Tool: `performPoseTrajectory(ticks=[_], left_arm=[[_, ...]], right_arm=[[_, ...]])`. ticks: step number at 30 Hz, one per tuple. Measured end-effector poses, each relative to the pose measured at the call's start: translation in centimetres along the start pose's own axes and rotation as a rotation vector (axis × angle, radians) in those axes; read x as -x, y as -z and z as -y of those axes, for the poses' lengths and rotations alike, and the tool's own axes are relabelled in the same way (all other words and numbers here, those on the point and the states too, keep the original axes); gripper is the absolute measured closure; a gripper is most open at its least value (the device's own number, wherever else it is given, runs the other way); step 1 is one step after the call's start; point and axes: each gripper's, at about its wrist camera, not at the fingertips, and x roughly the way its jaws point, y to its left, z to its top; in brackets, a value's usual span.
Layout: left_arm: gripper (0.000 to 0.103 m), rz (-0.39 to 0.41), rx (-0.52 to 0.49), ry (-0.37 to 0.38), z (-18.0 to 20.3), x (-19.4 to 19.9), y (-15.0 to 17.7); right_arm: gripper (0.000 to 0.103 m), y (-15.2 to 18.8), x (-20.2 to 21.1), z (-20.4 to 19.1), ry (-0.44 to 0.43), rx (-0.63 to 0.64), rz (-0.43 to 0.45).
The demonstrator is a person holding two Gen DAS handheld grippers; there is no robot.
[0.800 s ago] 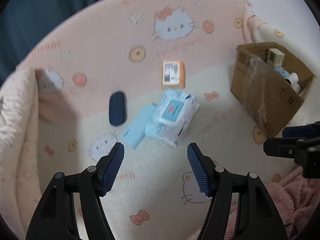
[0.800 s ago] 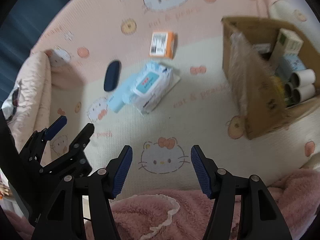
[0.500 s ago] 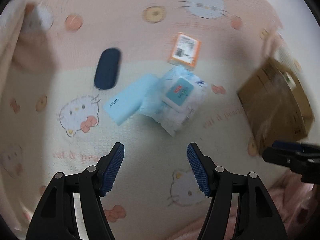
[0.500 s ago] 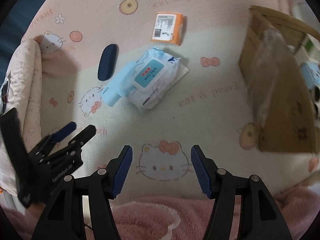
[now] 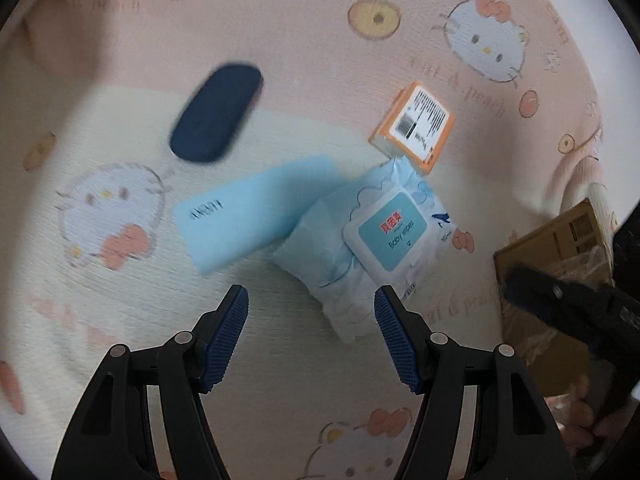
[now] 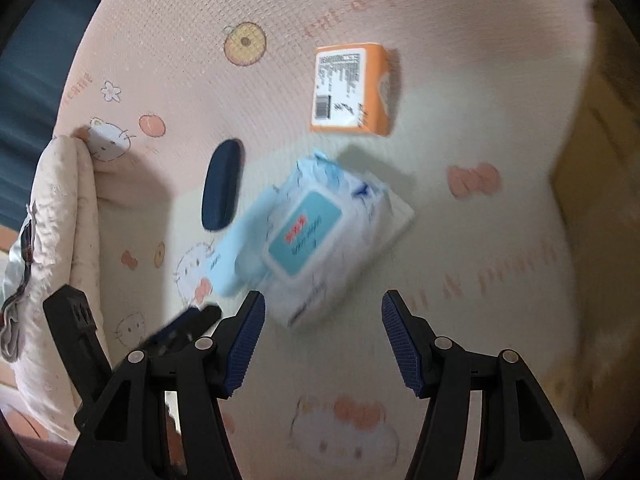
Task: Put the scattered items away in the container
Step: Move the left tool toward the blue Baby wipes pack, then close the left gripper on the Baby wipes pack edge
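Both claws have come closer to the scattered items than a moment ago, so the items now look bigger in both wrist views, and the brown cardboard box [image 5: 560, 240] has slid to the right edge of the left wrist view.

The white and blue soft pack of baby wipes [image 5: 376, 240] lies just ahead of the left claw [image 5: 311, 336], a little to the right of its middle. In the right wrist view this pack of baby wipes [image 6: 320, 240] lies just ahead of the right claw [image 6: 323, 340], toward its left finger. A flat light blue rectangular box [image 5: 256, 216] lies partly under the left end of the pack. Beyond it is a dark navy oval case [image 5: 216, 114], apart from the others. A small orange carton with a white barcode label [image 5: 414, 126] lies beyond the pack, very near its far corner.

Both claws are wide apart and hold nothing. All items rest on a pink and cream bed cover with cat prints [image 5: 280, 20]. The other claw shows as a blurred black shape at the side of each view.
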Motion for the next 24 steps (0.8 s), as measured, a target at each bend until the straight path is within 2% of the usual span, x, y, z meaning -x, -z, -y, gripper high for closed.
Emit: performPoseTrajectory(ticks=[3,6,9,11,15,18,20,24], left_arm=[[0.035,-0.033,0.034,0.035,-0.1,-1.9,0.0],[0.038,-0.021,0.029,0.041,0.1,-2.7,0.1],[0.043,-0.018,0.020,0.022,0.3,-3.4,-0.2],[0.048,-0.029,0.032,0.019,0.2,-4.1,-0.6],[0.051,-0.031,0.044,0.012,0.0,-4.9,-1.2],[0.054,-0.030,0.037,0.006,0.1,-5.5,-1.3],[0.054,-0.020,0.045,0.008,0.0,-5.7,-1.2],[0.055,0.002,0.032,0.012,-0.1,-5.6,-0.9]], right_arm=[[0.044,-1.3,-2.8,1.0,0.076,0.035,-0.012],[0.044,-2.7,-3.9,2.1,0.006,0.016,0.030],[0.044,-4.0,-4.6,2.4,-0.014,0.009,0.055],[0.045,-4.7,-5.2,1.9,-0.026,0.060,0.072],[0.050,-5.4,-6.6,1.1,0.033,0.156,0.061],[0.060,-5.7,-7.6,0.7,0.026,0.208,0.031],[0.061,-5.8,-8.0,0.9,0.018,0.226,0.019],[0.061,-4.9,-8.3,-0.1,0.060,0.304,0.013]])
